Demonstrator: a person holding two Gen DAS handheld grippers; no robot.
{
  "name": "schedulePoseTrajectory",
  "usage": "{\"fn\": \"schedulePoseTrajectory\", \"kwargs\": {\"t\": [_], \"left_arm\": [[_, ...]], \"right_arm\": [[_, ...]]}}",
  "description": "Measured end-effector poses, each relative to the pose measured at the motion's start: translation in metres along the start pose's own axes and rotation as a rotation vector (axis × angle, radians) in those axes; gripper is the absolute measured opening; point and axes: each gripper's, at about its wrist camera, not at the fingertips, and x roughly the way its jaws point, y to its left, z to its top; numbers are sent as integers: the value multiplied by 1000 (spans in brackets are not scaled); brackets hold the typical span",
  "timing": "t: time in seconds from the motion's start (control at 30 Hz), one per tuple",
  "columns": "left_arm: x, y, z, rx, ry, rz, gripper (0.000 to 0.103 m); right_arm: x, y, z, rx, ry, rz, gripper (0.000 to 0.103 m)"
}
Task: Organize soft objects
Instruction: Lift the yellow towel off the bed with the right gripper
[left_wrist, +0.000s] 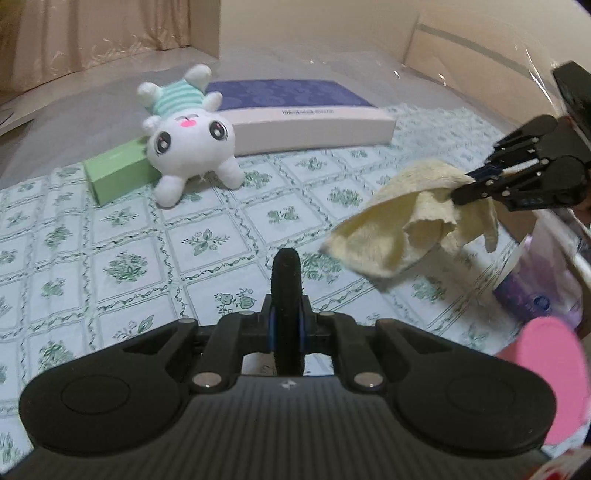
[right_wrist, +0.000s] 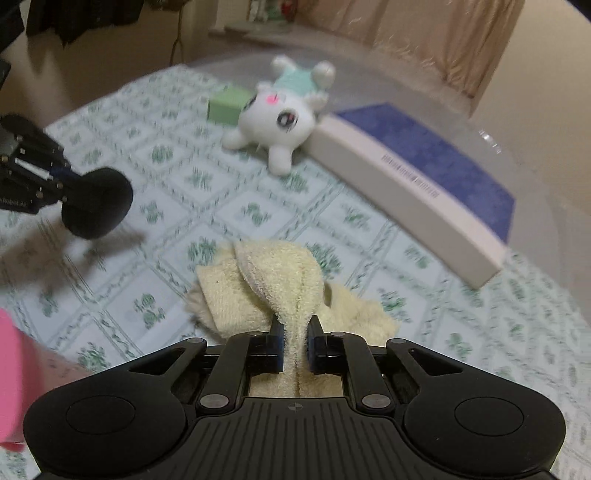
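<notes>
Right gripper (right_wrist: 295, 332) clenched on a pale yellow cloth (right_wrist: 273, 280), held off the green-patterned tablecloth (left_wrist: 129, 240) with folds drooping below the jaws; judged light, limp and shapeless, likely to sag and swing when carried; no stiffness to push against, so best pinched at a bunched fold or hem, as now, rather than at a single thin layer; terry surface probably grippy enough not to slip. Left gripper (left_wrist: 286, 273) pressed together with nothing between its padded fingers, hovering over the tablecloth near the cloth but apart from it.

White plush rabbit (left_wrist: 188, 144) in a striped teal top lying on its back farther off, touching a green box (left_wrist: 118, 171) on one side and leaning against a flat white box with a blue lid (left_wrist: 314, 122) on the other; judged soft and squashy, light, easy to take by the head or a limb, though the rounded head may bulge out of a narrow pinch.

Hard to make out: right wrist view smeared by motion, rabbit's face and box lettering unreadable; something pink (left_wrist: 546, 369) cut off at the frame edge, identity unclear; purple-printed package (left_wrist: 532, 280) at the table's edge only partly shown; no bin or destination for the soft things visible; lower part of the cloth hidden behind the right gripper's body in its own view.
</notes>
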Motion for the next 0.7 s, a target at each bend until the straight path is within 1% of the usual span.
{"fn": "schedulePoseTrajectory", "kwargs": {"t": [0.13, 0.3, 0.47, 0.7], "left_arm": [[-29, -11, 5, -19, -27, 6, 10], [-72, -34, 8, -36, -65, 11, 10], [-112, -62, 6, -45, -95, 12, 10], [-163, -104, -4, -29, -132, 0, 10]], "right_arm": [[-41, 7, 2, 23, -50, -18, 11], [-90, 24, -1, 36, -98, -38, 11], [-140, 44, -12, 54, -147, -47, 11], [-207, 71, -36, 80, -214, -48, 11]]}}
